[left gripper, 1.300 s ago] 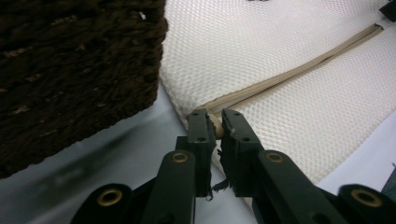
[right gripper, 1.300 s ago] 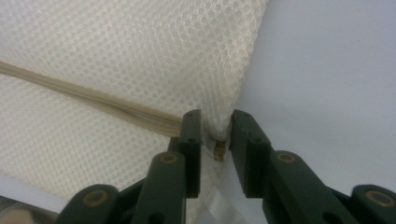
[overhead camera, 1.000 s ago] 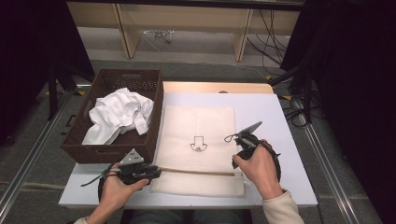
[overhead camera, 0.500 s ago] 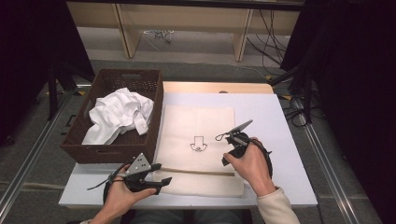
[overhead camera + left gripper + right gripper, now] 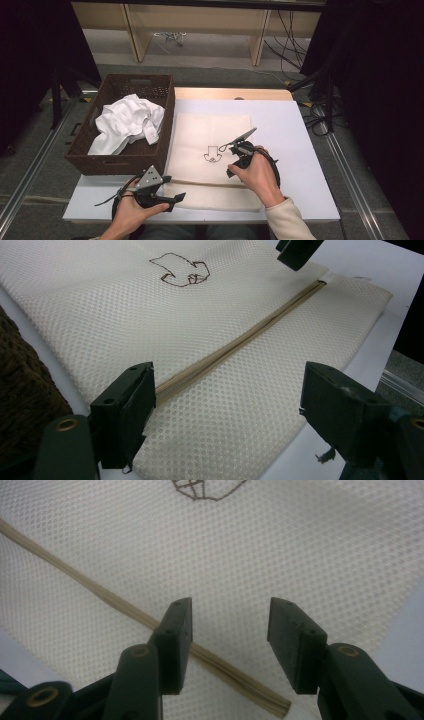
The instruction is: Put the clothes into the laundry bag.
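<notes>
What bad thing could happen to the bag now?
Both grippers, left and right, have just been opening, with nothing pinched, so they may grab loose mesh instead of the tan zipper on the cream mesh laundry bag. Tugging might also slide the bag toward the white table's near edge.

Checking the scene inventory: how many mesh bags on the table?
1. The mesh bag lies flat on the white table, right of the basket. The white cloth in the basket could hide more.

A white counter (image 5: 295, 130) carries a cream mesh laundry bag (image 5: 210, 135) lying flat with its tan zipper (image 5: 240, 342) near the front edge, and a dark wicker basket (image 5: 120, 160) touching the bag's left side.
</notes>
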